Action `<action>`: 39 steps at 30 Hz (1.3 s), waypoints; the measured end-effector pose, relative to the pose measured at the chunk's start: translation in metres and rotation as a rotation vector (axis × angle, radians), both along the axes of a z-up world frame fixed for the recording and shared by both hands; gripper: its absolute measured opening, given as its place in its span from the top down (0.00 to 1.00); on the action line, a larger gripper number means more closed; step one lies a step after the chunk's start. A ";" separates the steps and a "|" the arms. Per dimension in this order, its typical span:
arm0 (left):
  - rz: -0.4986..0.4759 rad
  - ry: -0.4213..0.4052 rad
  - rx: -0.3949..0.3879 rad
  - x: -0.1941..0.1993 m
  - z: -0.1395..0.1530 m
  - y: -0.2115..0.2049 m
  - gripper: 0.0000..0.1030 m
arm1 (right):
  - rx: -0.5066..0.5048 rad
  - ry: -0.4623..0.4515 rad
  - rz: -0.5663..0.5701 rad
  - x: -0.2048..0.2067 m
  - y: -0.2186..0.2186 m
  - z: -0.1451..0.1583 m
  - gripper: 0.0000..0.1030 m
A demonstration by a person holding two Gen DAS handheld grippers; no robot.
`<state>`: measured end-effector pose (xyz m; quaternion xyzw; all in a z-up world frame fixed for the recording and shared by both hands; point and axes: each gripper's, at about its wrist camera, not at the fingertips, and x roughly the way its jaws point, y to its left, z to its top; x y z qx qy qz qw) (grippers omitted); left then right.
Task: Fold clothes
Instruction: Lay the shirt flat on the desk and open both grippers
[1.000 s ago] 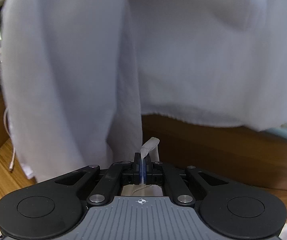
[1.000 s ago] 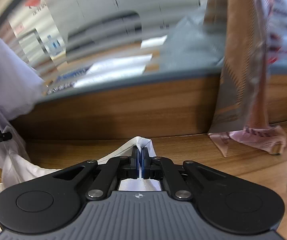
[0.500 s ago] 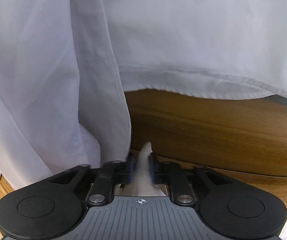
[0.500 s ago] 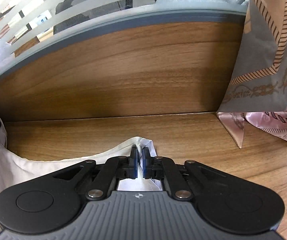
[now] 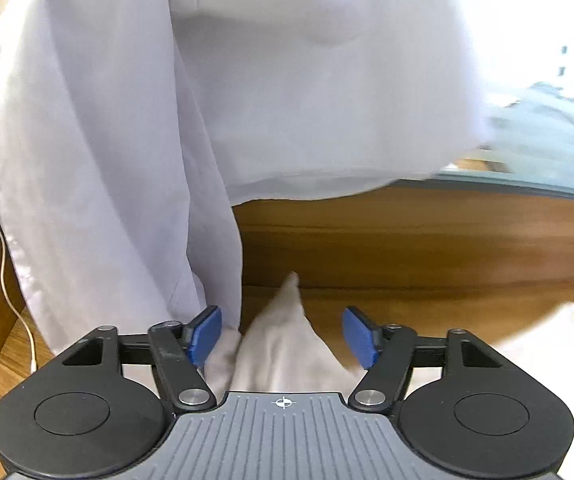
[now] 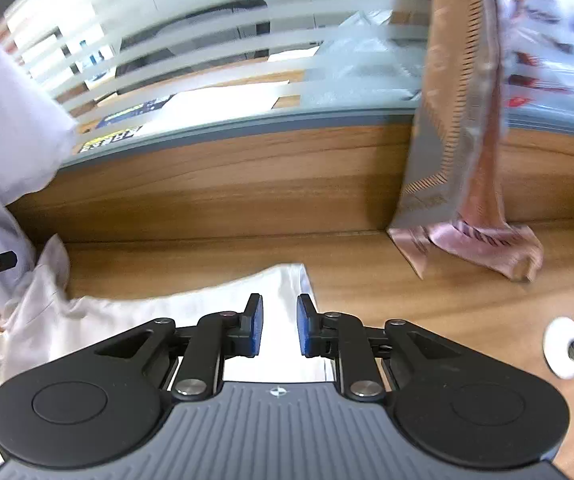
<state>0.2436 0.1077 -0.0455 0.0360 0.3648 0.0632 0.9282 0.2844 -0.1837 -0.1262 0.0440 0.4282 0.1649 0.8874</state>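
While both grippers are held low over the wooden desk [image 6: 367,280], a cream garment [image 6: 147,316] is seen lying across it, and neither gripper has hold of it. The left gripper [image 5: 283,334] is spread wide, with a peaked corner of the cream cloth standing loose in the gap and touched by neither blue pad. The right gripper [image 6: 279,326] is parted by a narrower gap, with the flat far corner of the same garment lying beneath and just ahead of it, again unpinched. Since the cloth rests on the desk between the two tools, one corner at each, it is judged that an edge is being laid down or is about to be taken up; which of the two cannot be settled from this moment. No finished fold can be made out, and the heap at the left end looks rumpled.

Three pieces of cloth are counted: the cream garment on the desk, one pale lilac garment [image 5: 127,140] hung over the partition to the left, probably kept there out of the way, and one patterned scarf [image 6: 459,140] draped over the partition to the right, its end pooled on the desk. Two grippers, one white cable [image 5: 11,300] and one round cable hole [image 6: 565,346] are also counted.
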 end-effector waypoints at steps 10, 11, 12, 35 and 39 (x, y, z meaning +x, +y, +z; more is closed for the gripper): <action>-0.138 -0.007 -0.001 -0.095 0.035 0.003 0.23 | -0.015 0.017 0.047 -0.125 -0.032 0.027 0.75; -0.153 0.000 -0.008 -0.102 0.037 0.004 0.23 | -0.014 0.022 0.053 -0.137 -0.032 0.026 0.75; -0.172 0.006 -0.016 -0.112 0.036 0.006 0.23 | -0.013 0.027 0.058 -0.149 -0.032 0.026 0.75; -0.893 0.136 -0.008 -0.238 -0.019 -0.055 0.21 | -0.019 0.076 0.276 -0.294 -0.023 0.024 0.70; -0.996 0.139 -0.007 -0.246 -0.035 -0.078 0.22 | -0.051 0.082 0.281 -0.302 -0.035 0.026 0.70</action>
